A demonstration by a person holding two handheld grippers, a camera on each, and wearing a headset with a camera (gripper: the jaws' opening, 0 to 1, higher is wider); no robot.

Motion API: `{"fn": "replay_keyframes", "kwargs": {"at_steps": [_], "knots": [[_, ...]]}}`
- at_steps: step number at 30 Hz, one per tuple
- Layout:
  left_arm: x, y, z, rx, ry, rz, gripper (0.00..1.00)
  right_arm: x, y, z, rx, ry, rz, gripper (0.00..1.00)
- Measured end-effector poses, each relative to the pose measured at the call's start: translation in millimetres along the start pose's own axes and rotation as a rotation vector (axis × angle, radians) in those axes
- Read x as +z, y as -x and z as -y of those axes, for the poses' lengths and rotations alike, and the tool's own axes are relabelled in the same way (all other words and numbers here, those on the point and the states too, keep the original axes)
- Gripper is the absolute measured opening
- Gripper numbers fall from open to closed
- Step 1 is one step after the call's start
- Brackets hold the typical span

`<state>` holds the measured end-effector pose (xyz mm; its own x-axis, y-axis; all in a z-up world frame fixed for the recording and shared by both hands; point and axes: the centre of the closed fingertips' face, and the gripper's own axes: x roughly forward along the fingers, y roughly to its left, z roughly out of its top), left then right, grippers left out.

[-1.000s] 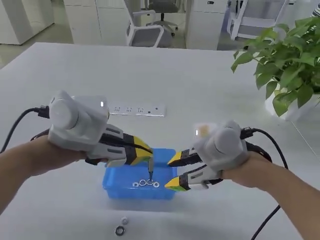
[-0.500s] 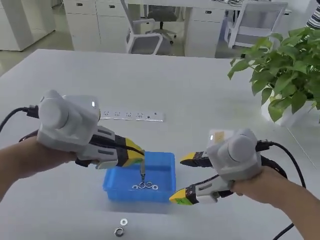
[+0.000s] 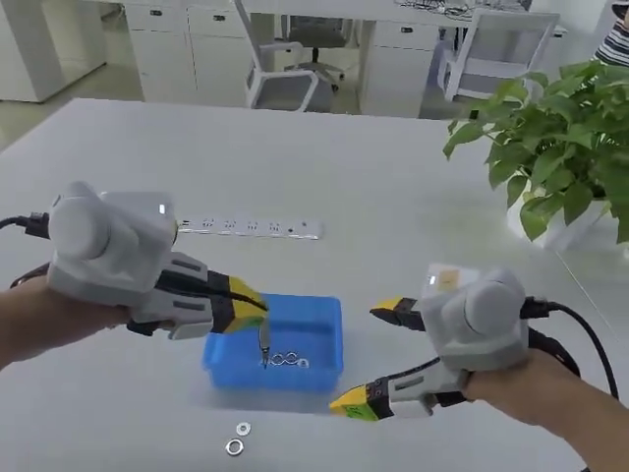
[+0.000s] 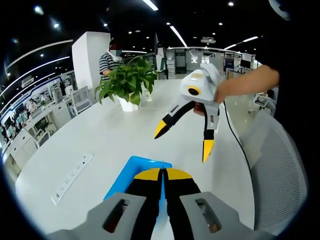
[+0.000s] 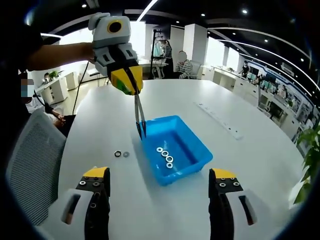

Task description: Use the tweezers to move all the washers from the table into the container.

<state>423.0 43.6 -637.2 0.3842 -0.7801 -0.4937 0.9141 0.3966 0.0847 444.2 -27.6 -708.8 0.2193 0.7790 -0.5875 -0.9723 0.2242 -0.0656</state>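
Against the container, the tweezers have slid from its middle toward its left side over the past second, and the right hand-held gripper has drawn back from the right rim and spread wider (the headset has also swung, so much of the apparent shift is the camera's). At the left, the left hand-held gripper [image 3: 251, 303] has its jaws pressed together on the tweezers [image 3: 263, 346], which hang tips-down inside the blue container [image 3: 295, 379]. That pose probably suits dropping off a washer or lifting out for the next. Whether the tips hold anything cannot be made out: they are too fine, and in the left gripper view the tweezers show as a mere sliver between the yellow jaw tips. Just in front of the container, two washers [image 3: 238, 440] lie side by side on the tabletop [image 3: 393, 197], so the task is not finished. A short row of washers [image 3: 285, 361] lies on the container floor, their count hard to read. Further right, the right hand-held gripper [image 3: 359, 356] hangs with jaws wide apart, holding nothing, apparently kept clear of the tweezers. A potted plant [image 3: 560, 138] is cut off at the right edge.
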Motion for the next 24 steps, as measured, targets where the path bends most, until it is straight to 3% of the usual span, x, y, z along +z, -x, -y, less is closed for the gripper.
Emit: {"fn": "replay_keyframes", "kwargs": {"at_steps": [15,24], "knots": [[-13.5,6.6,12.9,0.011,0.014,0.002,0.05,2.4,4.4,-1.2,-0.056,-0.023,0.040,1.00],[-21.3,7.9,20.7,0.009,0.022,-0.004,0.05,-0.3,4.3,-7.0,-0.057,-0.038,0.043,1.00]]}}
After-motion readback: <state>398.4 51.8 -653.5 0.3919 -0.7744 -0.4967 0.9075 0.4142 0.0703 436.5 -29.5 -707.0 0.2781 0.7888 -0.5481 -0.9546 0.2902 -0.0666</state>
